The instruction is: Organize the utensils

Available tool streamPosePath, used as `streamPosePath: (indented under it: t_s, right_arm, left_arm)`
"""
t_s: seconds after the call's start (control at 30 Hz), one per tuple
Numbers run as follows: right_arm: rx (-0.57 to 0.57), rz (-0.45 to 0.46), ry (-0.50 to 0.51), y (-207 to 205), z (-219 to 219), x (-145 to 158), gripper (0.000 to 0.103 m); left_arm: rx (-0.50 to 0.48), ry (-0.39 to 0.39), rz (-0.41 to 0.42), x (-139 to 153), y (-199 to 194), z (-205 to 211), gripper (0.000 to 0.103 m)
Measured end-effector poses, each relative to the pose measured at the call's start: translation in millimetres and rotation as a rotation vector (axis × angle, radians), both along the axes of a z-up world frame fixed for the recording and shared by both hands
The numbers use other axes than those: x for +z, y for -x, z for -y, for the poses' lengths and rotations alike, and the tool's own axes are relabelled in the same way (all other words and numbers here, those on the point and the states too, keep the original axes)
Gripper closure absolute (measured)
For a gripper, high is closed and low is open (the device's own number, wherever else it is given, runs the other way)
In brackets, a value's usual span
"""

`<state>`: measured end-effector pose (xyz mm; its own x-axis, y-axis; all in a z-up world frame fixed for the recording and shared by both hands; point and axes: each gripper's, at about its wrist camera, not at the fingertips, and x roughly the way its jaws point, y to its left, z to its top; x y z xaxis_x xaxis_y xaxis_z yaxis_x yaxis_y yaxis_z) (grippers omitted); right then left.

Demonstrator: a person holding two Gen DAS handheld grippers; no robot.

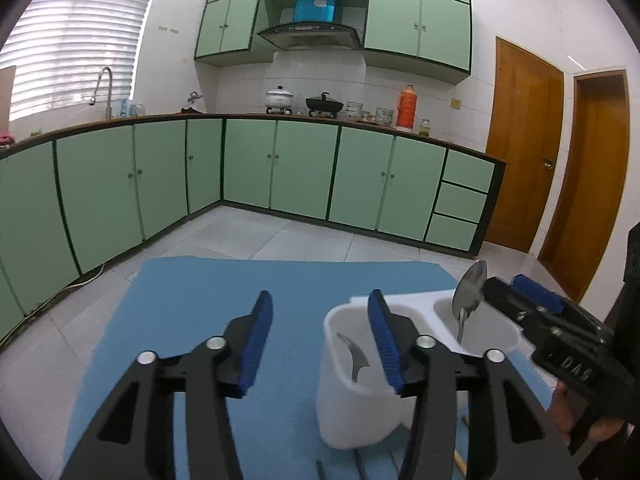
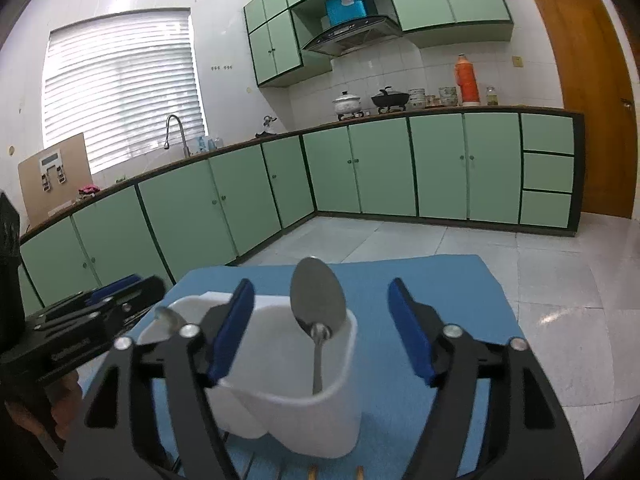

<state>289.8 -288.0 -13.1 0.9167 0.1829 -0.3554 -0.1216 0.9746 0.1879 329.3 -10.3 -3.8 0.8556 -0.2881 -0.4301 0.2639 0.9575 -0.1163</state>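
Both grippers are held with fingers apart, nothing clamped: left gripper (image 1: 320, 344), right gripper (image 2: 320, 330). Beneath them a blue mat (image 1: 200, 300) is spread. Between the right fingers, a white holder (image 2: 288, 412) is seen, a spoon (image 2: 318, 300) standing bowl-up inside.

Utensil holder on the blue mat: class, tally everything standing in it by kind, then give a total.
Large metal spoon, bowl up, in one compartment: 1
Smaller metal utensil, kind unclear, in the other compartment: 1
Total in the white utensil holder: 2
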Motion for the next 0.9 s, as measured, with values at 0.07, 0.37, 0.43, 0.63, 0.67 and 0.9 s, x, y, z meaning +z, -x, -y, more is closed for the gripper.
streamPosePath:
  t_s: [0.07, 0.37, 0.43, 0.63, 0.67, 0.9]
  right_arm:
    - [-0.018, 0.008, 0.000, 9, 4, 2, 0.021]
    - [-0.077, -0.022, -0.004, 60, 28, -5, 0.017]
    - [-0.093, -0.042, 0.006, 69, 31, -9, 0.017]
    - [-0.115, -0.105, 0.019, 93, 37, -26, 0.017]
    - [-0.114, -0.116, 0.022, 96, 37, -29, 0.017]
    - [-0.116, -0.167, 0.027, 104, 39, -44, 0.017]
  left_arm:
    - [0.009, -0.001, -0.005, 1, 10, -7, 0.042]
    - [0.058, -0.043, -0.077, -13, 63, -37, 0.023]
    - [0.070, -0.054, -0.111, -20, 72, -42, 0.023]
    - [0.092, -0.123, -0.206, -48, 91, -44, 0.023]
    - [0.095, -0.132, -0.224, -53, 93, -45, 0.023]
    - [0.098, -0.157, -0.325, -77, 98, -36, 0.023]
